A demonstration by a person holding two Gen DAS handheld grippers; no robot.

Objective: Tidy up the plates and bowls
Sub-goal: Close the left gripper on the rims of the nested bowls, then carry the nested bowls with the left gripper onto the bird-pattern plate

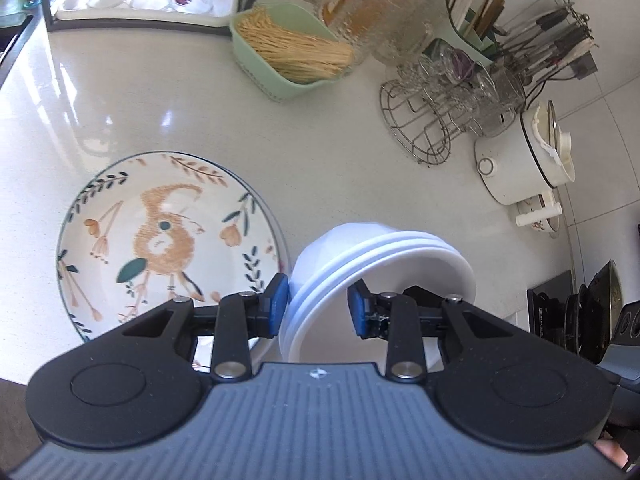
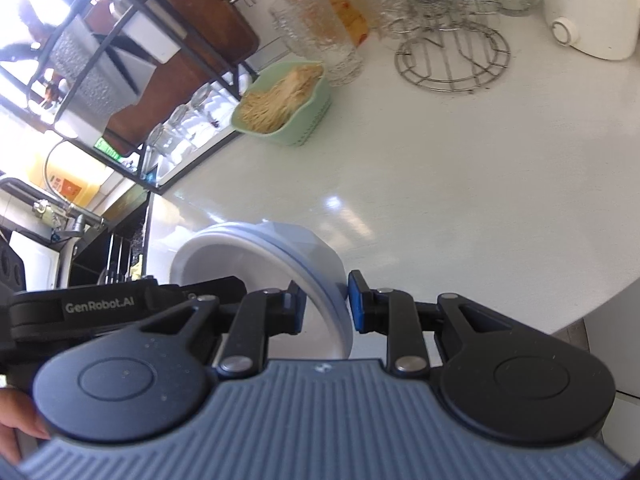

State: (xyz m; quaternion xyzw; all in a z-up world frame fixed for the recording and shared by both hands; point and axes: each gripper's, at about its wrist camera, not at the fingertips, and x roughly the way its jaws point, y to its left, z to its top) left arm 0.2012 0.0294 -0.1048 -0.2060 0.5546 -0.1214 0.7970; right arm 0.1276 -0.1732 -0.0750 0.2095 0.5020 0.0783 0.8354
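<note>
The tabletop (image 1: 328,152) is pale, smooth and glossy, with bright window glints. The painted plate (image 1: 168,236) looks like glazed ceramic, the stacked white bowls (image 1: 384,264) like smooth glossy ware. Each pair of tongs is matt black plastic with blue rubbery pads (image 1: 280,300) and steel rivets. At the far side stand a bare wire metal rack (image 1: 416,120), ribbed clear glass jars (image 1: 360,16) and a mint plastic basket (image 1: 288,52).
</note>
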